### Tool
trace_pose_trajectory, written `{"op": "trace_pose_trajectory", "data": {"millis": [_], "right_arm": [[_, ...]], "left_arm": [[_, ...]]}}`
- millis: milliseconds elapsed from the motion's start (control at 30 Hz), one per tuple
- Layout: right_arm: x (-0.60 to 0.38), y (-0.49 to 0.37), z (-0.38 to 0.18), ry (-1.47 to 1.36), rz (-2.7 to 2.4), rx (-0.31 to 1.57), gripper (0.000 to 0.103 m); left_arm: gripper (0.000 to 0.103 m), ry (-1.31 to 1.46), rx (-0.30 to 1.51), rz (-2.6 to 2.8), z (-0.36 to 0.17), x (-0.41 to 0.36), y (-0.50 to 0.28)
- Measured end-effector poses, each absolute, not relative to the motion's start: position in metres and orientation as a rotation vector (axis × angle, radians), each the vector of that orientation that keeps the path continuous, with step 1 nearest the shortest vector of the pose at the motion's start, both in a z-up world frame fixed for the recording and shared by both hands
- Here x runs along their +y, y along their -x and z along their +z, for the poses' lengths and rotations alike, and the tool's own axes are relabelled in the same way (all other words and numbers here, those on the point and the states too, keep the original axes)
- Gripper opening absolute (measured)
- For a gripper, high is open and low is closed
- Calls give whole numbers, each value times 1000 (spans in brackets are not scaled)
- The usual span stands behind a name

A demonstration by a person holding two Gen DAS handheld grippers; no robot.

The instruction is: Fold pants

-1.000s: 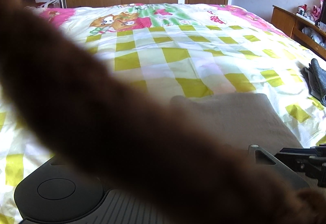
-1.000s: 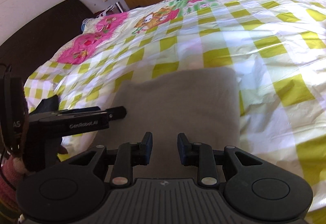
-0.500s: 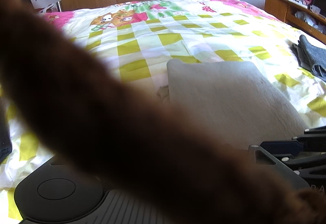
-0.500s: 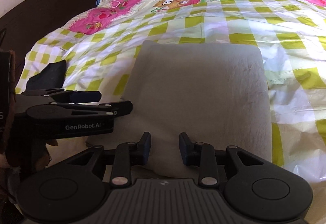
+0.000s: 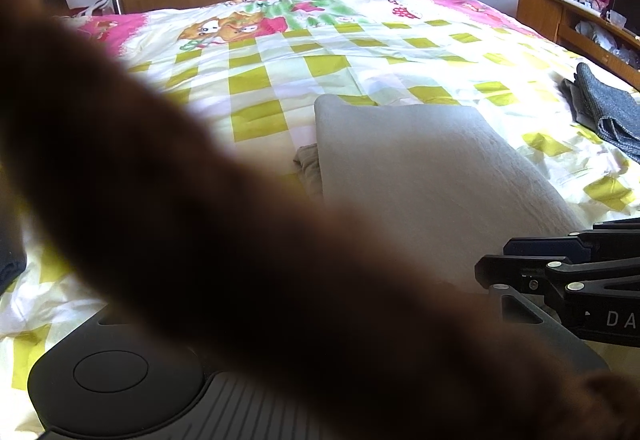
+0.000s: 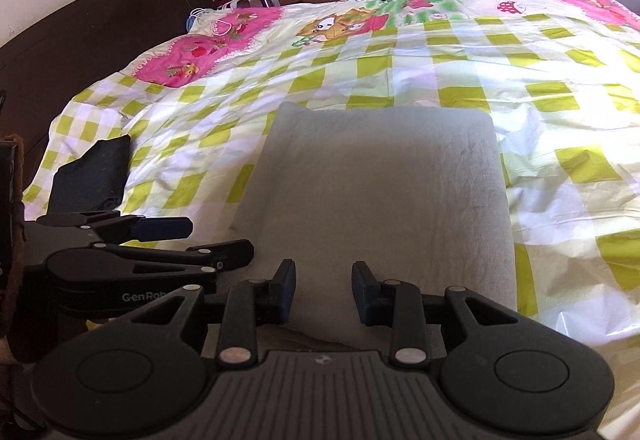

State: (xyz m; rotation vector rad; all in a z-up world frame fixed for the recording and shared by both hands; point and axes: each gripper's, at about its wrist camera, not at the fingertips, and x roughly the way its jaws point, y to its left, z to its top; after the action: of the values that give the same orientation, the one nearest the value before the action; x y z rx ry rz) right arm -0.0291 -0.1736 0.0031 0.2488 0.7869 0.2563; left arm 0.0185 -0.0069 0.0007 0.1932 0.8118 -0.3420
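Note:
The grey pants (image 6: 380, 192) lie folded into a flat rectangle on the checked bedspread (image 6: 520, 80). My right gripper (image 6: 324, 292) hovers open over their near edge, with nothing between its fingers. In the right wrist view my left gripper (image 6: 218, 240) lies at the pants' near left corner, its two fingers apart and empty. A blurred brown strand (image 5: 200, 240) close to the lens hides the left gripper's fingers in its own view. That view shows the pants (image 5: 432, 168) and the right gripper (image 5: 560, 272) at the right edge.
A dark garment (image 6: 92, 176) lies near the bed's left edge by the dark headboard (image 6: 80, 40). A folded grey-blue garment (image 5: 600, 112) rests on the right side. A wooden shelf unit (image 5: 580, 20) stands beyond it. Wardrobes and a door line the far wall.
Both views have drawn back and risen, so the whole folded rectangle now shows. The left gripper's fingers have spread apart beside the pants. The right gripper has stayed open.

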Motion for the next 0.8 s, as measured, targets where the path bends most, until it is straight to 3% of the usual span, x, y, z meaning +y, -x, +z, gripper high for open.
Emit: {"op": "trace_pose_trajectory", "data": {"millis": [800], "right_arm": [[-188, 35, 1, -280, 196, 790, 46]], "left_arm": [[74, -213, 835, -367, -6, -16, -1]]}}
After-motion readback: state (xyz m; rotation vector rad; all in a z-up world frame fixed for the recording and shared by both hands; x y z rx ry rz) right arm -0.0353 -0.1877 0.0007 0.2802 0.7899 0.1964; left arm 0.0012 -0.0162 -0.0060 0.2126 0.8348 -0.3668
